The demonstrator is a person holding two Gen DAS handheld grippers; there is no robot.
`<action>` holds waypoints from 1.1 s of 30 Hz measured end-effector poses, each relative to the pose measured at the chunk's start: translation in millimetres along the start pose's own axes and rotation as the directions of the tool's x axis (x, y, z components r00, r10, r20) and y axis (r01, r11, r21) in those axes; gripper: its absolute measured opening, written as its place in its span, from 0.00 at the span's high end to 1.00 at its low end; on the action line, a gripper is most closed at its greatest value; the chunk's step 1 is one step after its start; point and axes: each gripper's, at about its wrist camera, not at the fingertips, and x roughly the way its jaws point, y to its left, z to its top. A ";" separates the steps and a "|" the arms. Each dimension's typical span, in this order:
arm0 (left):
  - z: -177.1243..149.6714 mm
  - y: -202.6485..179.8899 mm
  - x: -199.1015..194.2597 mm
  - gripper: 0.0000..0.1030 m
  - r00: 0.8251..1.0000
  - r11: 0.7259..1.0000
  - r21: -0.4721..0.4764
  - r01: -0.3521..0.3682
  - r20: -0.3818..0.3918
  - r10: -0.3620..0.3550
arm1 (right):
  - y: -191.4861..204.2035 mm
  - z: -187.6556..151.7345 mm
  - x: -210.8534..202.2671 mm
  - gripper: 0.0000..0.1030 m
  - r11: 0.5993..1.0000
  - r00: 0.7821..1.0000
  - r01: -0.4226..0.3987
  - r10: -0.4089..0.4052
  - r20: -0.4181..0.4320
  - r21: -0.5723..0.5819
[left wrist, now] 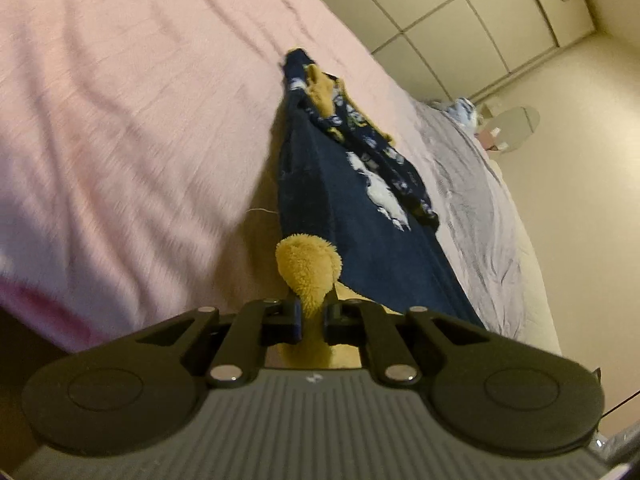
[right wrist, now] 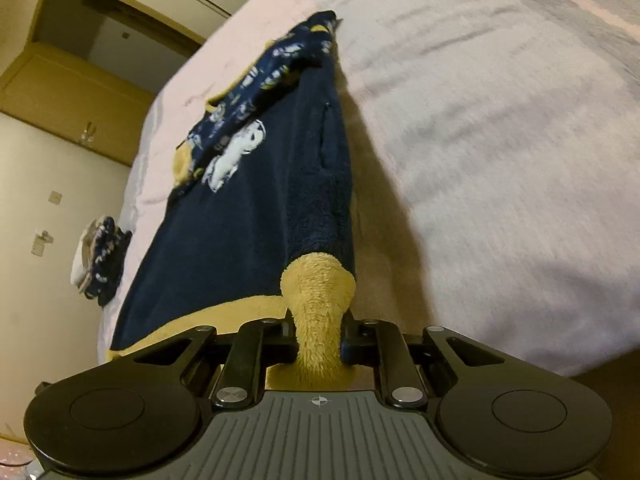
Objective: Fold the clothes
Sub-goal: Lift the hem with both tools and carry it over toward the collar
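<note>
A navy fleece garment [left wrist: 360, 232] with a mustard yellow hem, a white print and a patterned hood lies stretched over the pink bed [left wrist: 120, 120]. My left gripper [left wrist: 311, 312] is shut on one yellow hem corner [left wrist: 308, 272]. In the right wrist view the same garment [right wrist: 248, 208] runs away from me, and my right gripper [right wrist: 318, 340] is shut on the other yellow hem corner [right wrist: 318, 292]. Both corners are held a little above the bed. The fingertips are hidden in the fleece.
The bed [right wrist: 500, 140] fills most of both views. A small folded pile of patterned clothes [right wrist: 100, 260] lies near the bed's edge. A grey cover [left wrist: 472, 200] lies on the far side of the bed. Wardrobe doors [left wrist: 460, 20] and a doorway [right wrist: 100, 60] stand beyond.
</note>
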 end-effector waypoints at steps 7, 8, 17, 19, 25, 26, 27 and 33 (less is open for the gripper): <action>-14.6 -9.8 -16.9 0.94 0.999 0.993 -0.111 -0.050 -0.009 0.049 | 0.1 -12.9 -21.2 0.85 0.995 0.996 0.009 0.000 -0.085 0.096; -9.7 -13.8 -16.3 0.94 0.999 0.992 -0.116 -0.043 -0.005 0.042 | 1.3 -5.5 -21.8 0.85 0.993 0.996 0.006 0.005 -0.091 0.114; 156.8 -49.1 50.6 0.93 0.978 0.974 -0.124 0.190 0.109 -0.177 | 66.2 154.2 -1.3 0.84 0.988 0.993 -0.100 0.092 0.070 0.119; 204.2 -47.0 94.2 0.90 0.977 0.964 -0.178 0.197 0.119 -0.178 | 68.7 184.4 19.4 0.83 0.983 0.991 -0.086 0.067 0.119 0.163; 302.3 -34.5 198.3 0.74 0.999 0.985 -0.165 0.047 0.030 -0.043 | 76.3 275.0 81.3 0.44 0.953 0.967 -0.059 -0.020 0.255 0.298; 307.4 -31.0 202.9 0.71 0.999 0.987 -0.153 0.039 0.016 -0.037 | 77.5 290.1 91.6 0.43 0.946 0.960 -0.056 -0.036 0.276 0.320; 311.9 -27.4 207.0 0.67 1.000 0.990 -0.141 0.031 0.003 -0.031 | 76.7 292.8 95.2 0.43 0.951 0.956 -0.032 -0.061 0.288 0.306; 304.0 -8.4 226.8 0.64 0.994 0.994 -0.091 -0.055 -0.100 0.046 | 67.6 280.2 113.5 0.43 0.970 0.950 0.195 -0.224 0.219 0.145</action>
